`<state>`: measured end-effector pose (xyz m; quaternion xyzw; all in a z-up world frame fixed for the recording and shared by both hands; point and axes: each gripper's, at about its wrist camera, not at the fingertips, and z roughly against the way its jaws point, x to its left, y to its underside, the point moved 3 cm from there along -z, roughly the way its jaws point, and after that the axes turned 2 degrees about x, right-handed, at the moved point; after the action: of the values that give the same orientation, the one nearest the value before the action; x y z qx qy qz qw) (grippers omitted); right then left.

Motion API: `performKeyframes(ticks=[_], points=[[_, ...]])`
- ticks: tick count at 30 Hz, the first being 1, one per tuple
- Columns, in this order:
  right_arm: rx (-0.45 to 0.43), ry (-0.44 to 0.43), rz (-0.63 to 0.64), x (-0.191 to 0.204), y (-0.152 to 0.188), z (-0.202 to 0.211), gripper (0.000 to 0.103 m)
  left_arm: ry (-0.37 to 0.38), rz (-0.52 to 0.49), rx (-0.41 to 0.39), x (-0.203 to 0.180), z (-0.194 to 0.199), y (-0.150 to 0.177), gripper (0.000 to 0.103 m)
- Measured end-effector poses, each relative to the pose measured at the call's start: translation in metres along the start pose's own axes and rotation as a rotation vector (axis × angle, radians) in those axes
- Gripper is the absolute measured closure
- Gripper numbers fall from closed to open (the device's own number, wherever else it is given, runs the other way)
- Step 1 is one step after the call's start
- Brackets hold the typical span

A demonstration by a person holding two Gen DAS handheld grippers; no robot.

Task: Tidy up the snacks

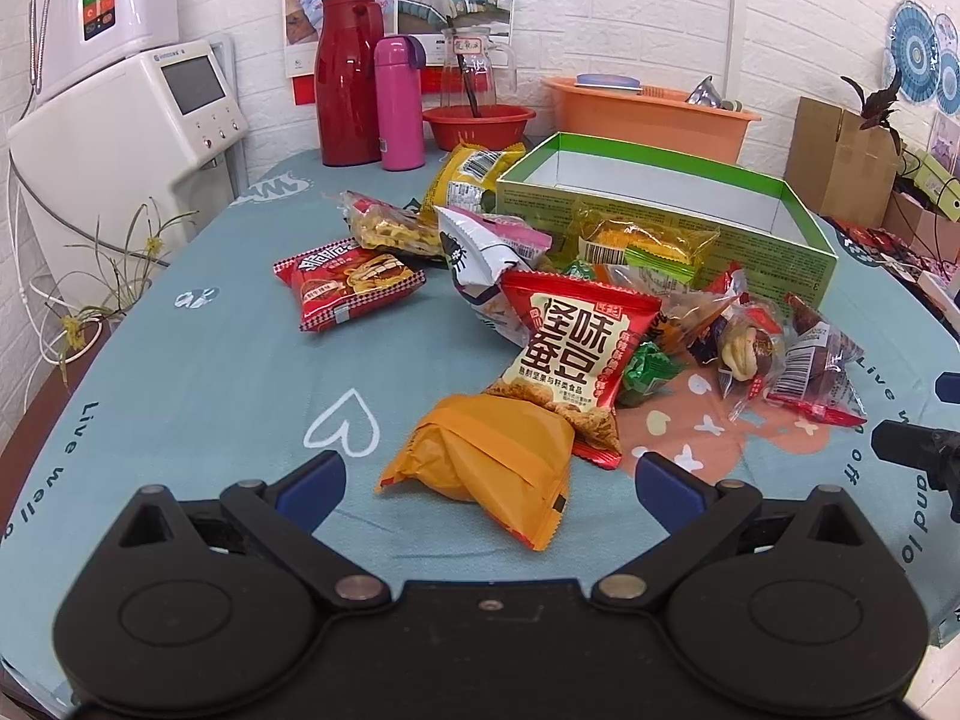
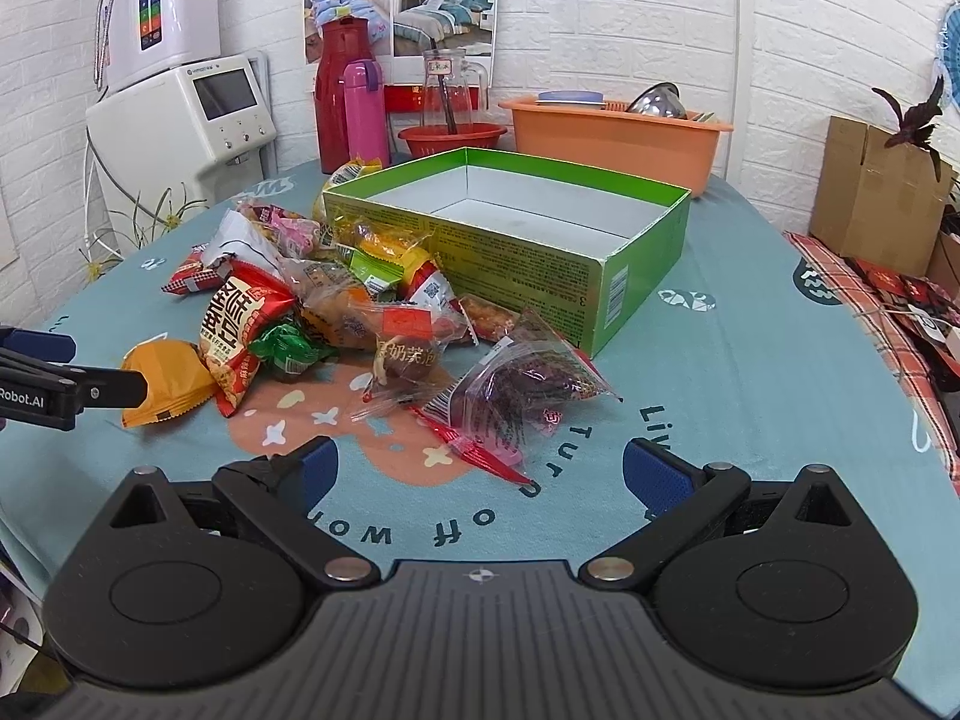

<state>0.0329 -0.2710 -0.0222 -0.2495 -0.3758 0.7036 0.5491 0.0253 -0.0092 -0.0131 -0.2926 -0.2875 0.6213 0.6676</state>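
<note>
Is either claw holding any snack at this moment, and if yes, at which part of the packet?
Nothing is held. The left claw is open around the orange packet without closing on it; the right claw is open over bare cloth.

On the worktop we see an open box behind and right of a snack pile. Two flasks, a jug and a basin stand behind, against the wall.

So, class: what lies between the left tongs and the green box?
In the left wrist view, the left tongs face an orange packet, then the snack pile, then the green box.
</note>
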Motion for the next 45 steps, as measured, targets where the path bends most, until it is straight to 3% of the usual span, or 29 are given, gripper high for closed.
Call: performKeyframes(ticks=[35,39,43,45], points=[[0.037,-0.026,0.028,0.008,-0.002,-0.020,0.000,0.034,0.057,0.033,0.011,-0.018,0.000,0.000],[0.010,-0.091,0.021,0.011,-0.004,-0.023,0.000,0.094,0.123,0.071,0.023,-0.022,0.000,0.000],[-0.088,-0.169,-0.002,0.019,-0.008,-0.022,0.000,0.137,0.147,0.080,0.034,-0.022,0.003,0.000],[-0.059,-0.225,0.015,0.028,-0.011,-0.027,0.000,0.136,0.139,0.076,0.038,-0.021,0.002,0.000]])
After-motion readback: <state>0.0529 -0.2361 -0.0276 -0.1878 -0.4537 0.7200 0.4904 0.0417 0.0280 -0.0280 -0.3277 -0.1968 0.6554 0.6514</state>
